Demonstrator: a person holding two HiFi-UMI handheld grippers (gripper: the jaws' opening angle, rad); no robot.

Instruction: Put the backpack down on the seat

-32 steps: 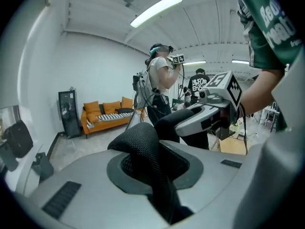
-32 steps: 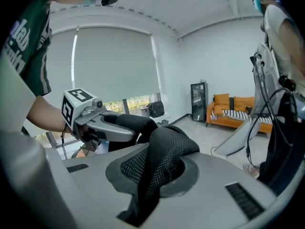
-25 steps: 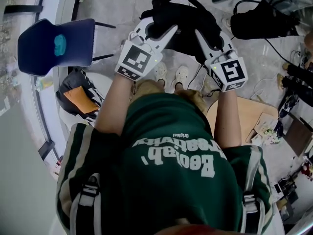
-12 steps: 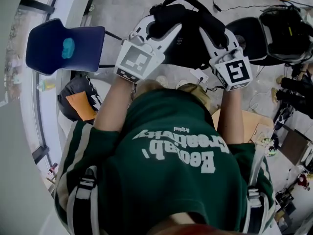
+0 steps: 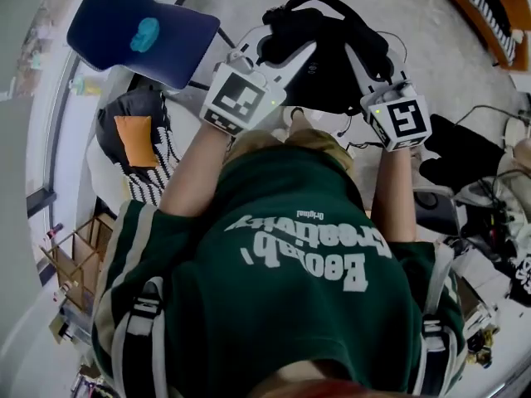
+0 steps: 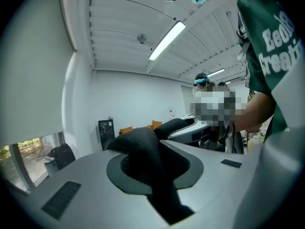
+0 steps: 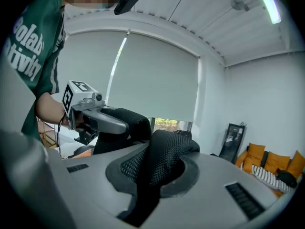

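Green sweatshirt [image 5: 290, 280] fills most of the head view as a person holds a black backpack [image 5: 332, 56] aloft with a two-jaw gripper in each hand. The blue seat [image 5: 108, 23] waits at the upper left of that view. The backpack hangs in the air just right of the seat's near corner, not yet over it. The left gripper [image 5: 278, 44] is clamped on a padded mesh strap [image 6: 143, 151], the webbing bunched in the pocket between its jaws. The right gripper [image 5: 369, 56] pinches a second such strap [image 7: 167, 161] the same way (neither tool has anything else in its bite).

Judged from here, the chief hazard is the landing. The bag looks bulky next to the seat pan, and set down off-centre it could slide off toward the dark bag with an orange panel [image 5: 133, 135] on the floor [image 5: 415, 15] beside the chair. A slack body swinging under the straps could also knock the seat's edge and shove it away. Soft mesh may creep through the jaws if the load shifts. A teal patch [image 5: 147, 33] shows on the seat; whether it is an object or a mark cannot be told.

The backpack itself looks soft, rounded and matte black, with a looped carry handle [image 5: 311, 2] arching over its top.
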